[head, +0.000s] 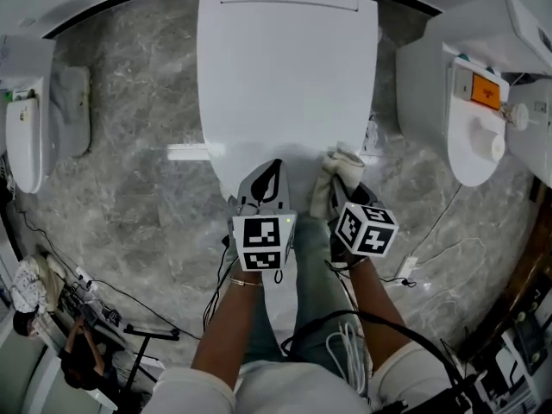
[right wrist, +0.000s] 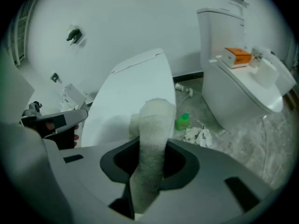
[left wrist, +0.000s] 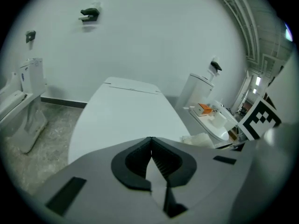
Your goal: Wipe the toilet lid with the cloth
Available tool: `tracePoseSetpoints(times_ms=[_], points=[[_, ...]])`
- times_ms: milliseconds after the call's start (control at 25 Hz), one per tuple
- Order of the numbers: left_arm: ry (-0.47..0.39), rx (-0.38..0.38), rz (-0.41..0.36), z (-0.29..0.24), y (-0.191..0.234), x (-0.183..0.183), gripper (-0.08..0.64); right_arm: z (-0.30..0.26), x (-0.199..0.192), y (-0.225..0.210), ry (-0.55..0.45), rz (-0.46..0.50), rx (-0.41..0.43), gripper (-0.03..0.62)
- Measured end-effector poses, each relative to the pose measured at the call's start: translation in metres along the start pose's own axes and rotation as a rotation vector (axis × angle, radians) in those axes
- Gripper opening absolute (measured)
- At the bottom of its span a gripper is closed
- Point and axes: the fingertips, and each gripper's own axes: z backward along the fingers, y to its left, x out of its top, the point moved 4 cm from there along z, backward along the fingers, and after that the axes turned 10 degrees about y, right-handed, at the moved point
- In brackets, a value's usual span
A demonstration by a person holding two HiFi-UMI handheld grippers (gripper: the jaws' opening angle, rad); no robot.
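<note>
The closed white toilet lid (head: 285, 76) fills the upper middle of the head view. My right gripper (head: 347, 178) is shut on a pale, bunched cloth (head: 338, 172) that rests at the lid's front right edge. In the right gripper view the cloth (right wrist: 152, 139) stands up between the jaws, with the lid (right wrist: 135, 87) behind it. My left gripper (head: 266, 185) hovers at the lid's front edge, left of the cloth. Its jaws meet at the tips with nothing between them (left wrist: 150, 140). The lid (left wrist: 126, 115) stretches ahead of it, and the cloth (left wrist: 201, 139) shows at its right.
A second toilet (head: 466, 110) with an orange box (head: 485, 91) on it stands to the right. On the floor between the toilets lie a green bottle (right wrist: 182, 121) and crumpled tissue (right wrist: 198, 135). Another white fixture (head: 26, 136) is at the left. Cables (head: 431, 257) trail over the marble floor.
</note>
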Motion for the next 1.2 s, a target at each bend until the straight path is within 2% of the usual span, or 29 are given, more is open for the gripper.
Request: tracePoseSetpoints(times_ms=[160, 320, 480, 760, 920, 1200], points=[[0.030, -0.067, -0.036, -0.027, -0.058, 0.000, 0.014, 0.008, 0.002, -0.034, 0.008, -0.002, 0.013, 0.098], [0.050, -0.077, -0.062, -0.036, -0.077, -0.003, 0.014, 0.008, 0.002, -0.037, -0.008, -0.027, 0.035, 0.098], [0.063, -0.059, -0.078, -0.034, -0.070, -0.005, 0.014, 0.008, -0.001, -0.039, -0.008, -0.041, 0.041, 0.098], [0.053, 0.003, -0.048, -0.013, -0.031, 0.002, 0.014, 0.008, 0.008, -0.033, -0.001, -0.034, 0.048, 0.098], [0.003, 0.007, -0.052, 0.028, -0.021, 0.037, 0.014, 0.035, 0.032, 0.007, -0.045, 0.028, 0.073, 0.098], [-0.137, 0.003, -0.056, 0.105, -0.019, 0.147, 0.014, 0.114, 0.124, 0.098, -0.200, 0.135, 0.103, 0.098]])
